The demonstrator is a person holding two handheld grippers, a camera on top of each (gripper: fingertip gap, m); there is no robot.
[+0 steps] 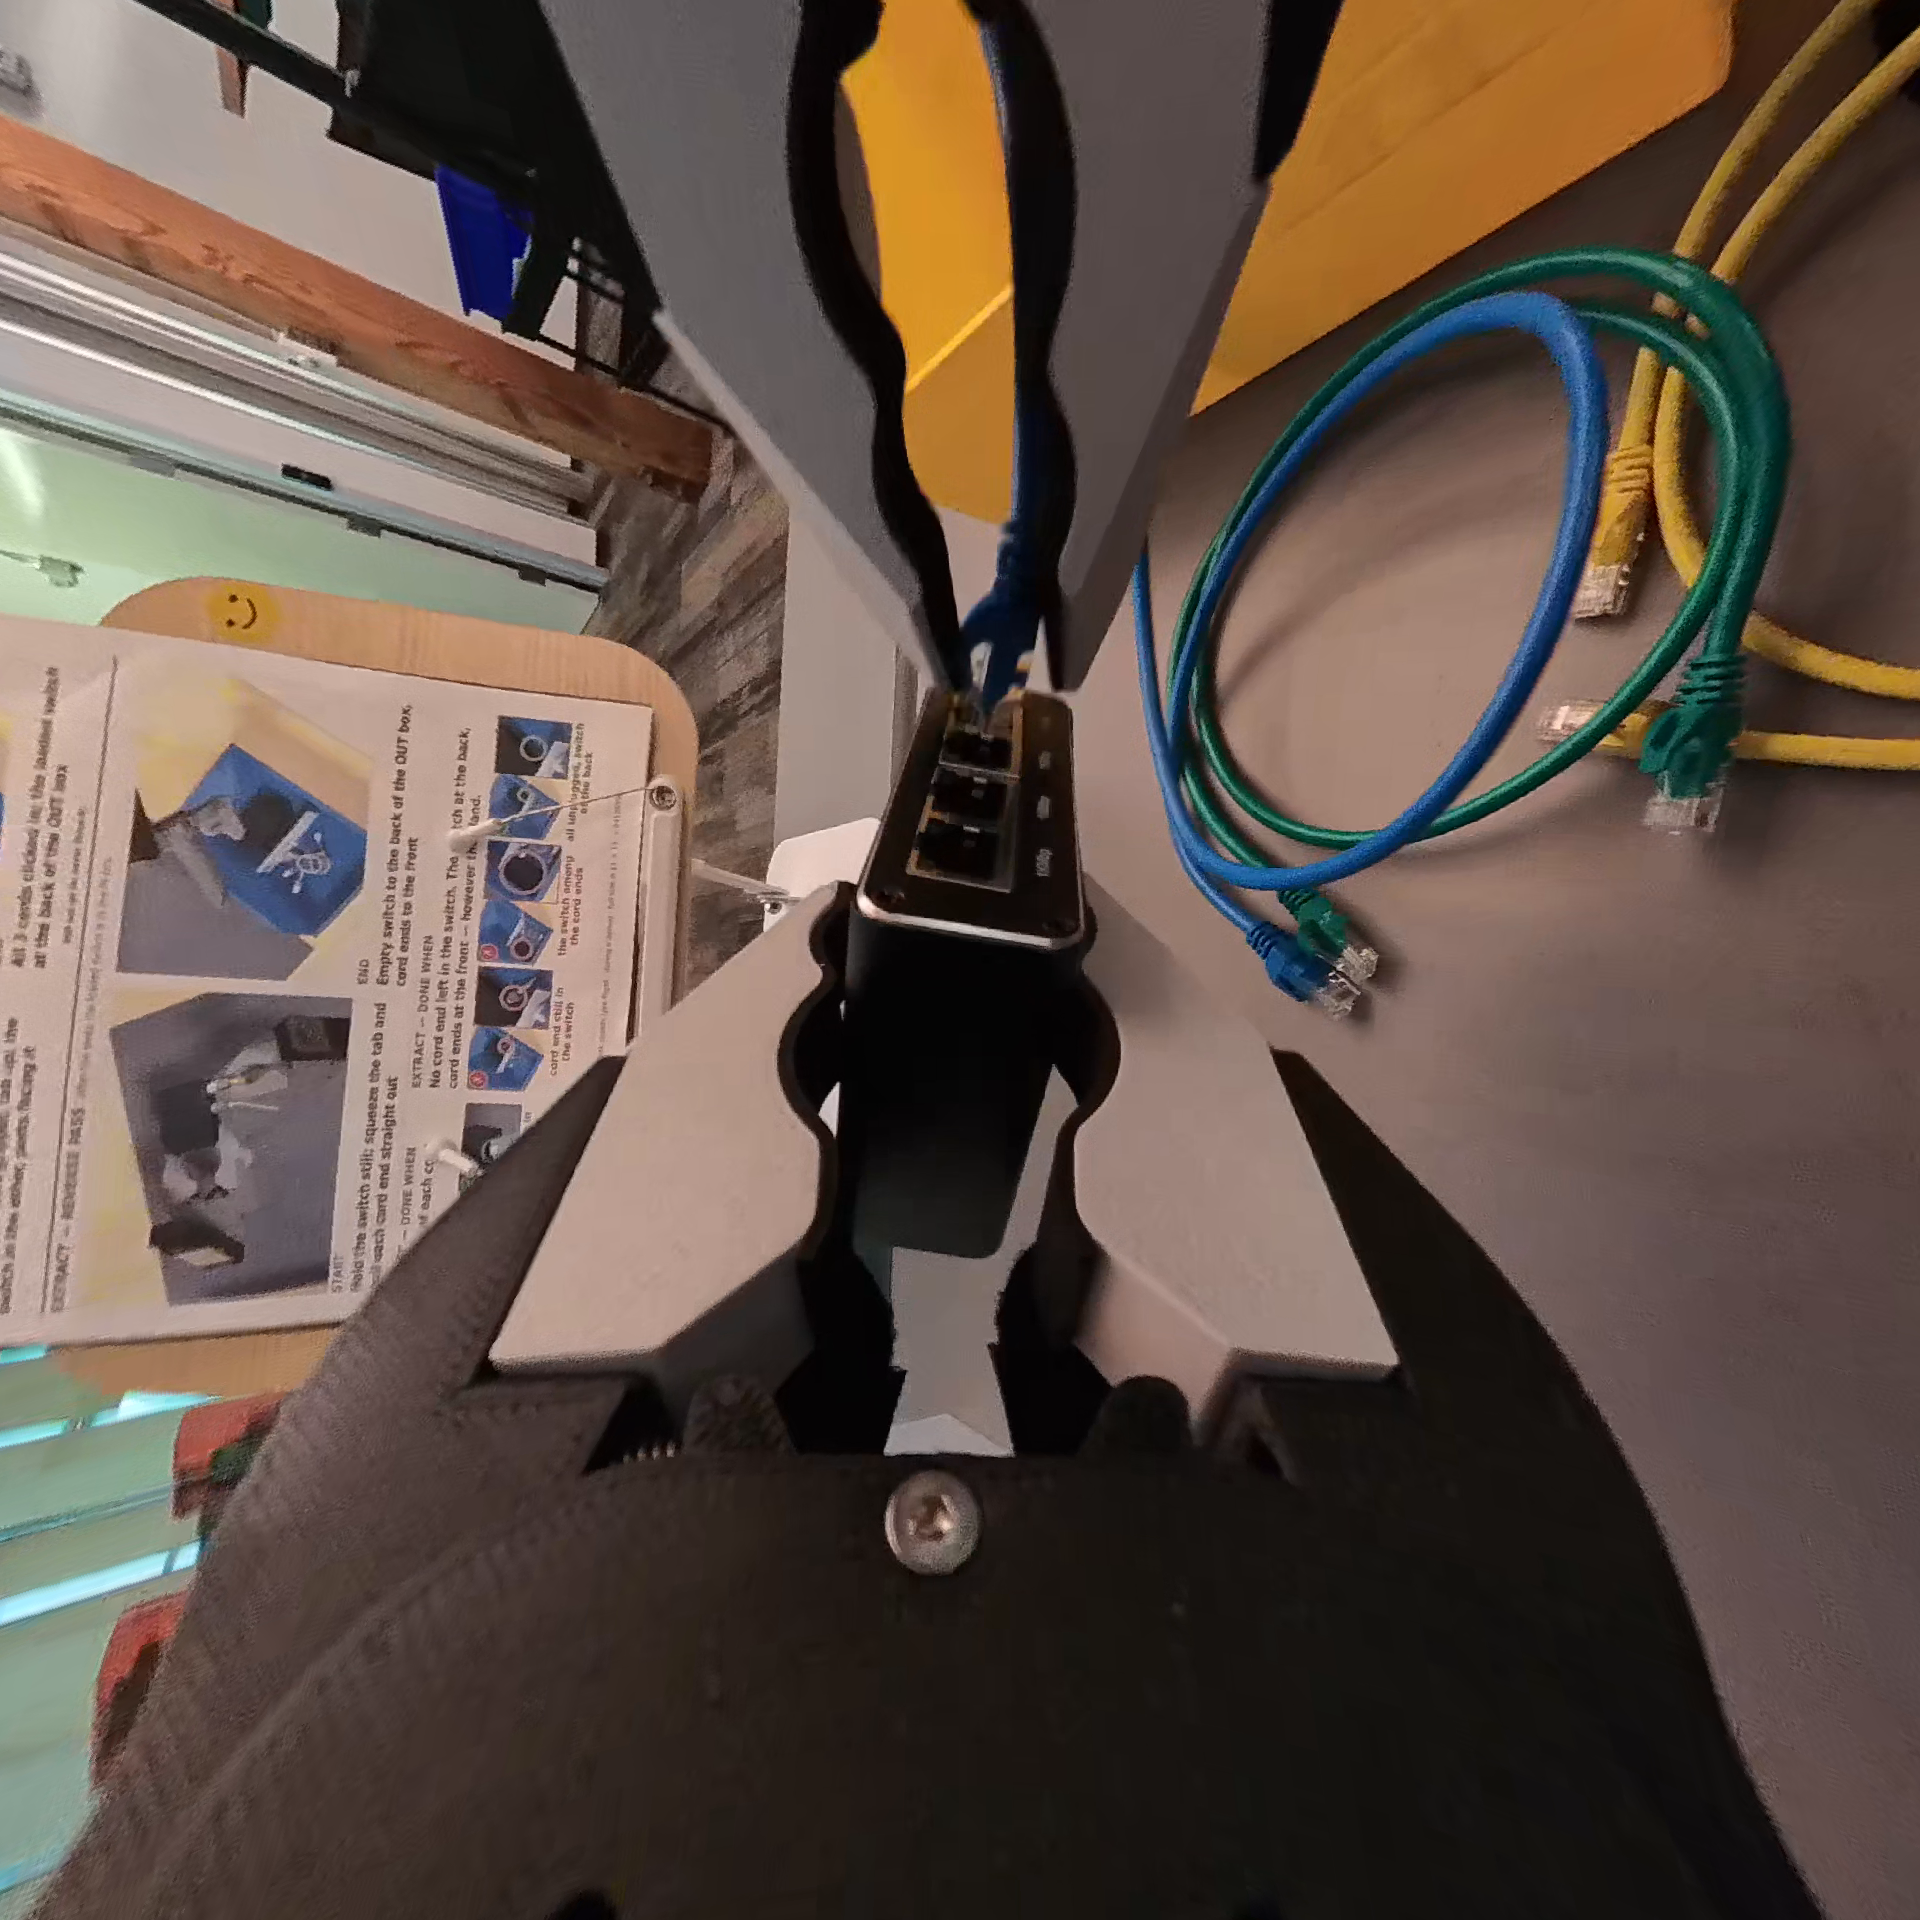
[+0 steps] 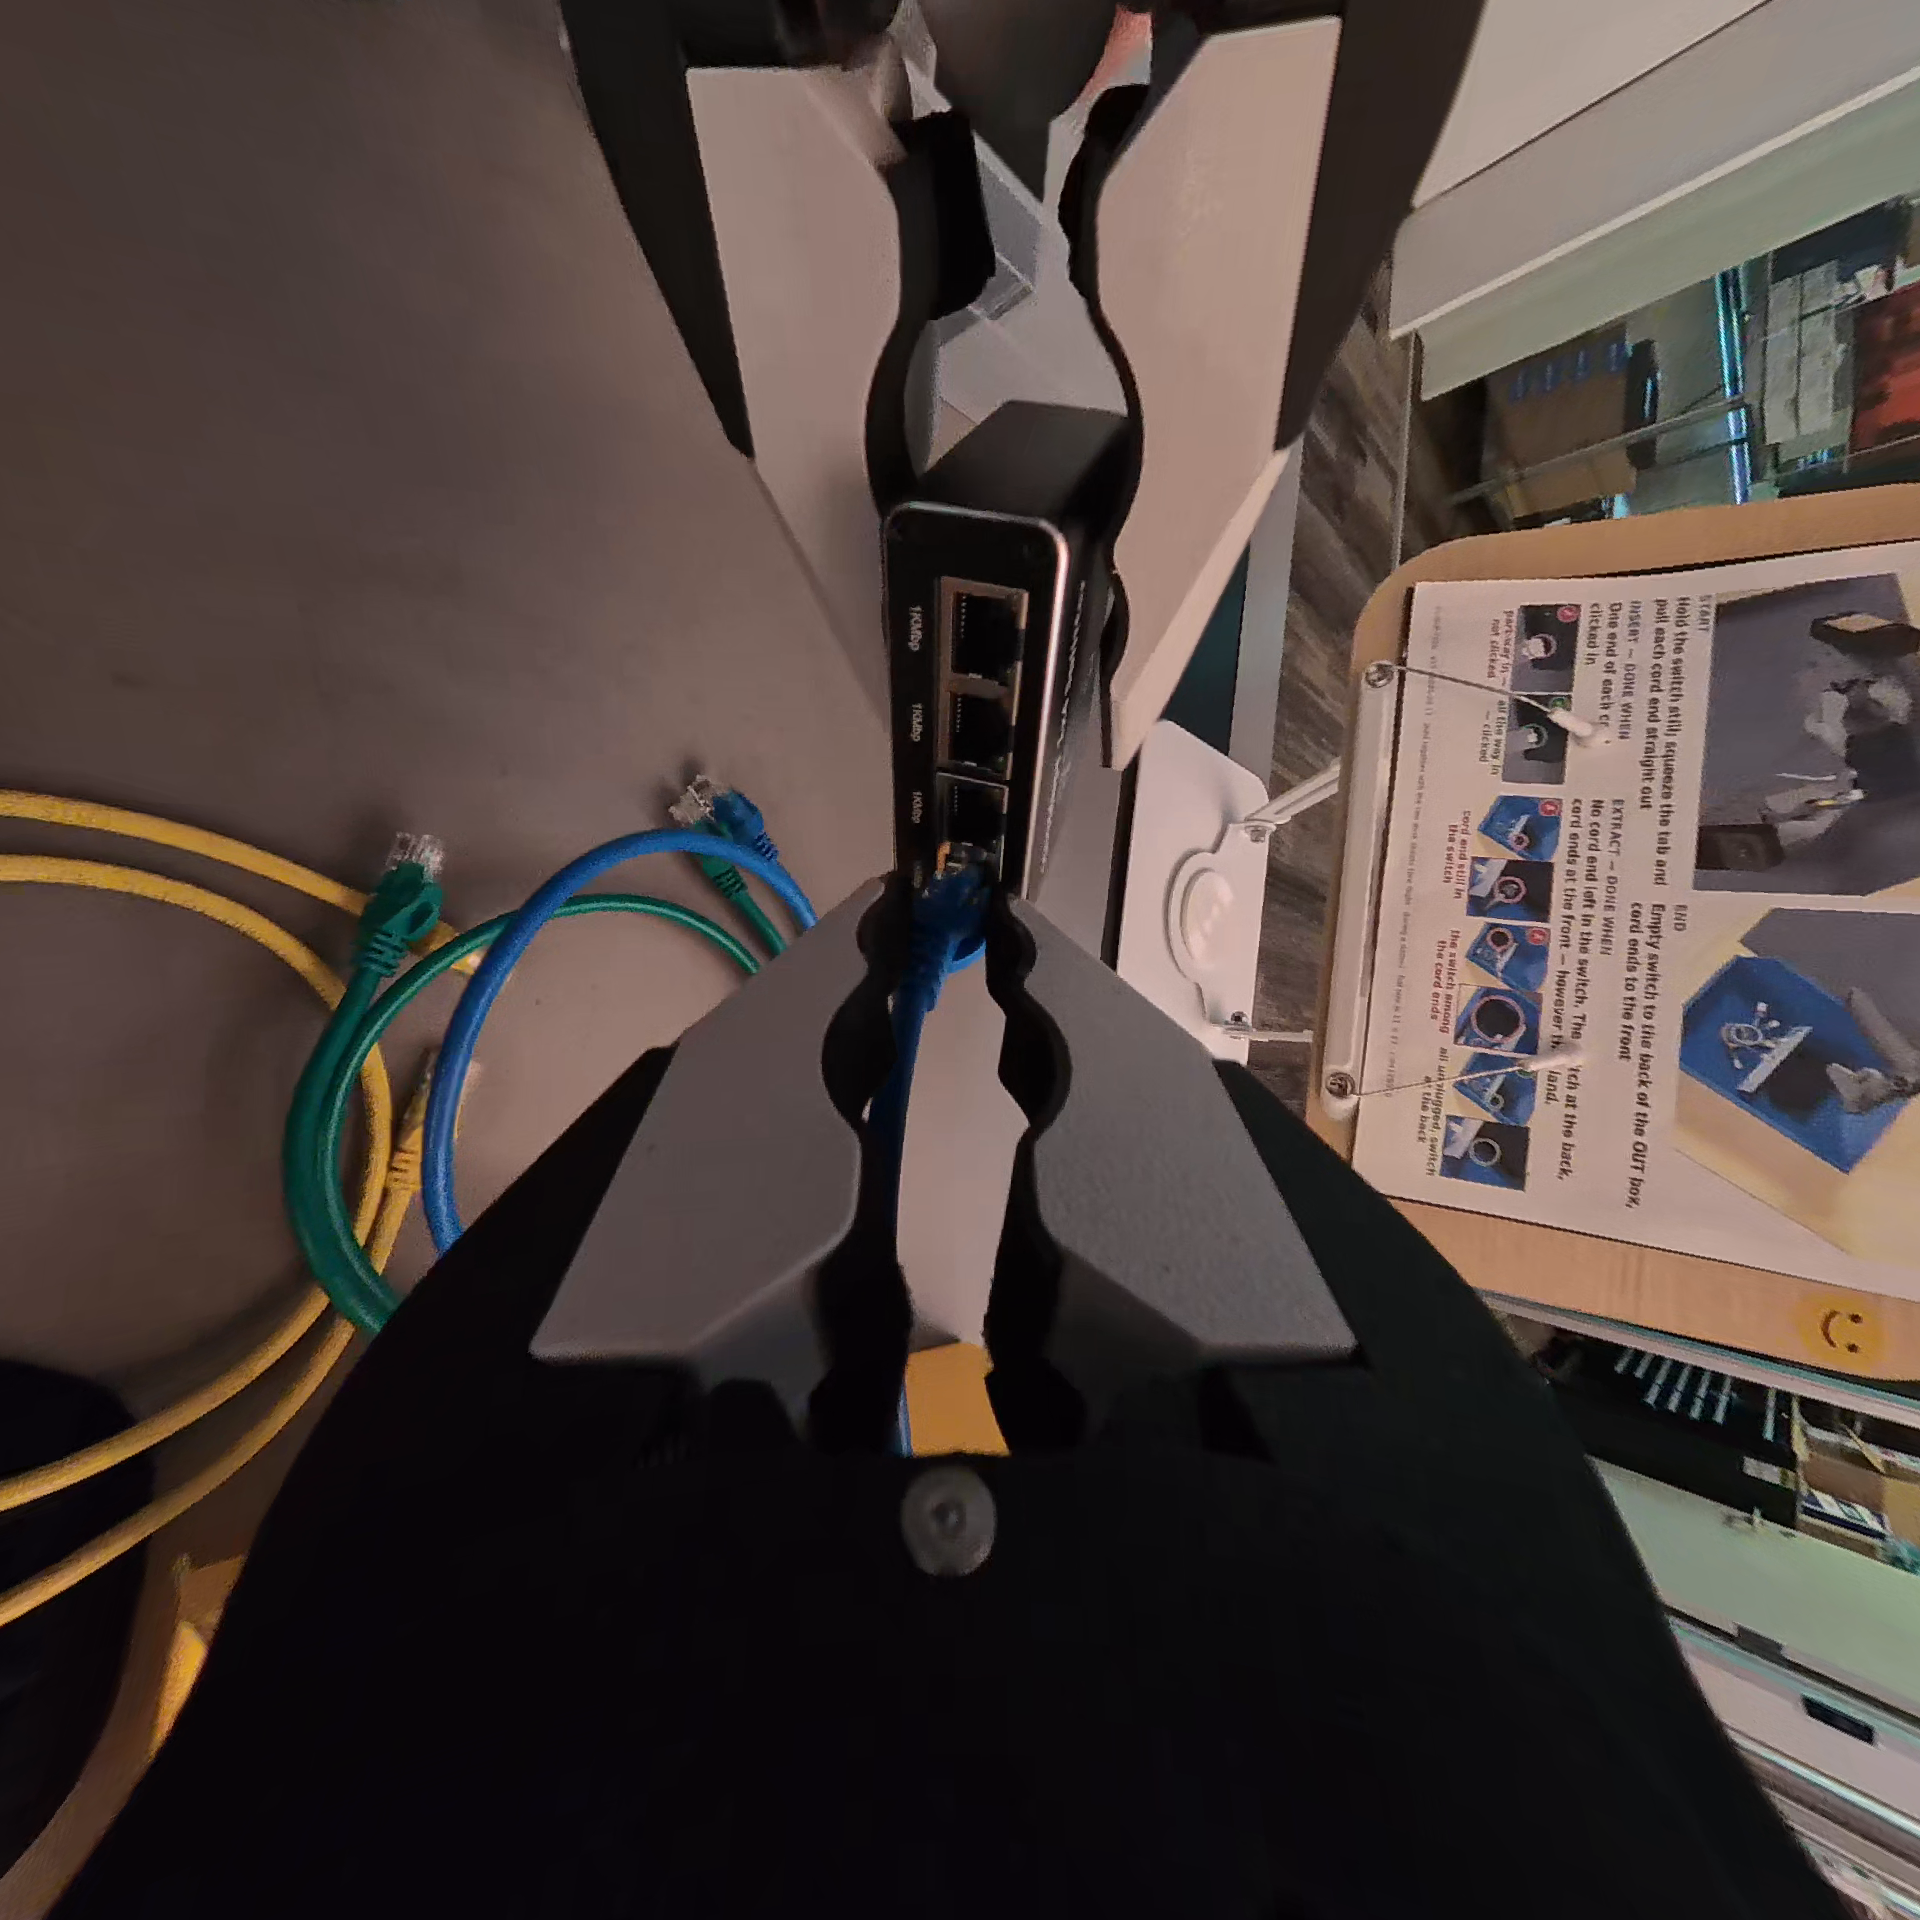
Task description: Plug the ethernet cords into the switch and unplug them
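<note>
A grey table (image 1: 1455, 1351) carries the loose cords. A green cord (image 1: 1455, 810) lies coiled on it, with a blue cord (image 1: 1558, 727) looped inside and overlapping that coil. Yellow cords (image 1: 1766, 665) run beneath the green cord's far side. A yellow box (image 1: 1403, 177) sits beyond the green cord.

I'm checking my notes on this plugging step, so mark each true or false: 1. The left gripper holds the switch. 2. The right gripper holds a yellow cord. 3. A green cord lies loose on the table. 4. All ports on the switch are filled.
1. True: the left gripper is shut on the black switch.
2. False: the right gripper holds a blue cord, plug at the switch's end port.
3. True: the green cord lies coiled on the table.
4. False: three ports show empty.
</note>
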